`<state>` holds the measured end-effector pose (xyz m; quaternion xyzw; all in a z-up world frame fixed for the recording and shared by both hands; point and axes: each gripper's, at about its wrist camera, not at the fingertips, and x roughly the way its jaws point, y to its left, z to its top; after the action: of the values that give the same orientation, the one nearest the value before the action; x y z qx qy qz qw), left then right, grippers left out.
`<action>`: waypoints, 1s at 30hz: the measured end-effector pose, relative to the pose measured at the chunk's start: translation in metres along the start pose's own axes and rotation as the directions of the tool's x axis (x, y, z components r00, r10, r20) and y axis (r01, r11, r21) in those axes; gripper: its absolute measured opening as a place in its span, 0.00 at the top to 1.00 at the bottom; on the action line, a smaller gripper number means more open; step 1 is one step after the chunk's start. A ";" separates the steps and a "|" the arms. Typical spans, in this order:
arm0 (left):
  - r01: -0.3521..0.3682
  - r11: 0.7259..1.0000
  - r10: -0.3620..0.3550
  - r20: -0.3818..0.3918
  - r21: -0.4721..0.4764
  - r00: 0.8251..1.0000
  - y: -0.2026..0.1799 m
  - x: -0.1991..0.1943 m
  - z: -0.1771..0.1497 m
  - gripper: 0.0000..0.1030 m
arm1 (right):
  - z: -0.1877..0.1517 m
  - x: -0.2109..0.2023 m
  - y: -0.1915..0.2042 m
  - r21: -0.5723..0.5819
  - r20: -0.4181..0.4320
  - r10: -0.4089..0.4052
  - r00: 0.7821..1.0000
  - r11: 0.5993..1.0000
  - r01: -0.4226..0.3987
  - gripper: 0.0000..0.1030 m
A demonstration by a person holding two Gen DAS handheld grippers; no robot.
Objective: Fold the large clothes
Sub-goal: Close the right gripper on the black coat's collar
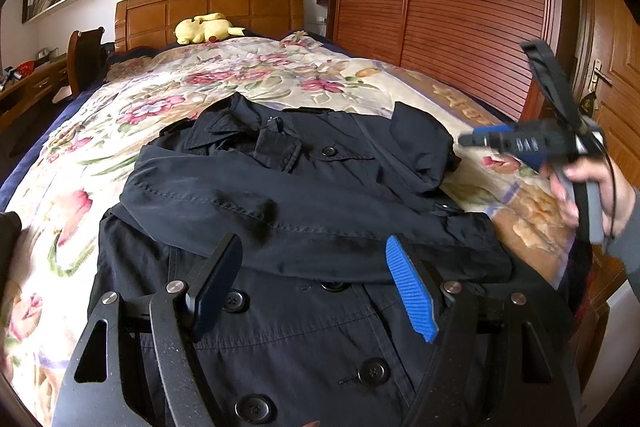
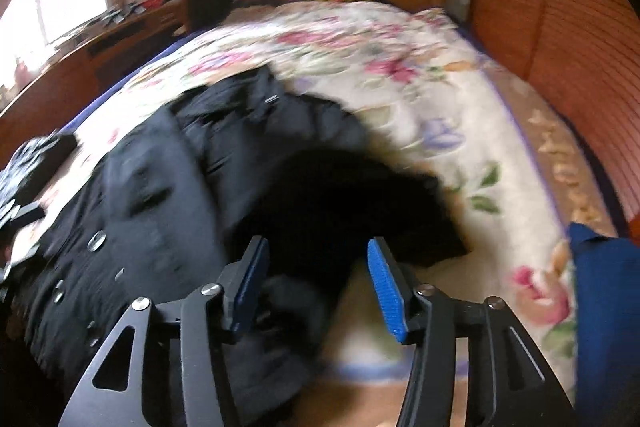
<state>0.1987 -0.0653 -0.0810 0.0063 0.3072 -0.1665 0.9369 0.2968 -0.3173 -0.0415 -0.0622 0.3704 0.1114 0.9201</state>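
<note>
Bedding with a pink and green floral print [image 1: 256,75] covers a wide bed with a carved wooden headboard [image 1: 208,7], and on it lies the dark navy double-breasted coat [image 1: 304,323], spread lengthwise with its collar toward the headboard and its buttoned front toward the near edge. One long sleeve [image 1: 248,203] is folded across the chest, running from the left side of the coat to the right; the other sleeve [image 1: 420,143] bunches up in a loose heap at the coat's right shoulder. The left gripper [image 1: 316,283] hangs just above the buttoned front, its black fingers and blue ribbed pad [image 1: 412,291] spread wide apart with nothing pinched between them. The right gripper [image 2: 316,283] appears in its own blurred view with jaws parted over the crumpled sleeve end and the bedding, and no cloth sits against either pad; in the left wrist view the same tool shows at the right edge above the bed, gripped by a hand [image 1: 580,187] in a grey sleeve. A yellow plush toy [image 1: 206,27] rests against the headboard, and a slatted reddish-brown wooden wardrobe [image 1: 440,7] stands along the right side of the bed.
</note>
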 end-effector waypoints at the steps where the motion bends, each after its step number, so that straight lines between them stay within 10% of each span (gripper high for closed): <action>1: -0.002 1.000 0.002 -0.001 0.000 1.000 0.000 0.000 0.000 0.27 | 0.007 0.003 -0.011 0.022 0.006 -0.024 1.000 0.999 0.024 0.47; 18: -0.014 1.000 0.014 -0.003 0.001 1.000 0.006 -0.004 0.000 0.27 | 0.016 0.151 -0.081 0.182 -0.289 -0.149 0.946 0.961 0.207 0.44; 27: -0.025 1.000 0.025 -0.007 0.002 1.000 0.009 -0.006 -0.002 0.27 | 0.008 0.158 -0.075 0.204 -0.255 -0.120 0.959 0.963 0.175 0.41; 30: -0.029 1.000 0.029 -0.006 0.005 1.000 0.009 -0.007 -0.002 0.27 | 0.006 0.159 -0.075 0.175 -0.244 -0.085 0.966 0.976 0.130 0.75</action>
<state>0.1949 -0.0539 -0.0794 0.0135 0.3097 -0.1536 0.9383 0.4311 -0.3633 -0.1451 -0.0070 0.4818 0.0172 0.8761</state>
